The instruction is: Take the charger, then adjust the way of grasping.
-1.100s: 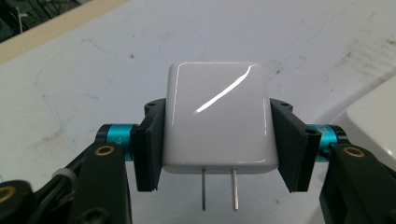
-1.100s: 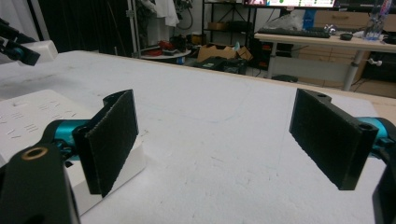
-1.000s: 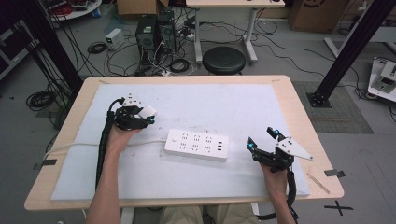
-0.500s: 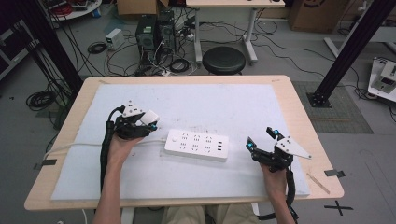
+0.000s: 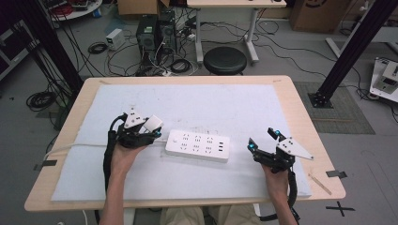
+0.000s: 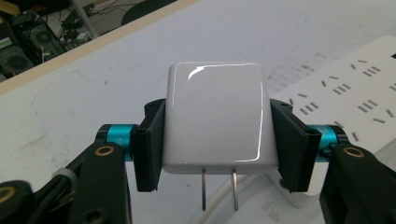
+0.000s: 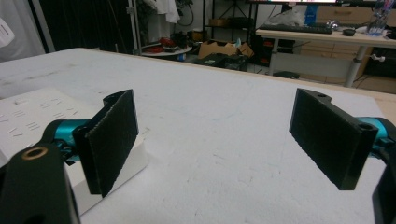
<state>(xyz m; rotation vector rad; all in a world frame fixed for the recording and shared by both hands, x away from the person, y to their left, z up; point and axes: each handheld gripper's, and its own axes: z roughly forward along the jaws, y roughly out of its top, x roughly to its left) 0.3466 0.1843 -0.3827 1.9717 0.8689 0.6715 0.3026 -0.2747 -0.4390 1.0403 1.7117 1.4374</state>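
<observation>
The left gripper [image 6: 215, 140] has its jaws clamped on the flat sides of a white plug adapter [image 6: 214, 119], two metal prongs pointing back toward the camera. Just beside it lies the white power strip [image 5: 198, 145], flat on the white mat [image 5: 225, 105]. The right gripper [image 5: 263, 139] rests at the strip's other end, jaws spread wide, gripping nothing.

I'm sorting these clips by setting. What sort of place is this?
Probably a lab or workshop: computer towers and tangled cables sit on the floor behind the table, and black frame struts stand beside it.
</observation>
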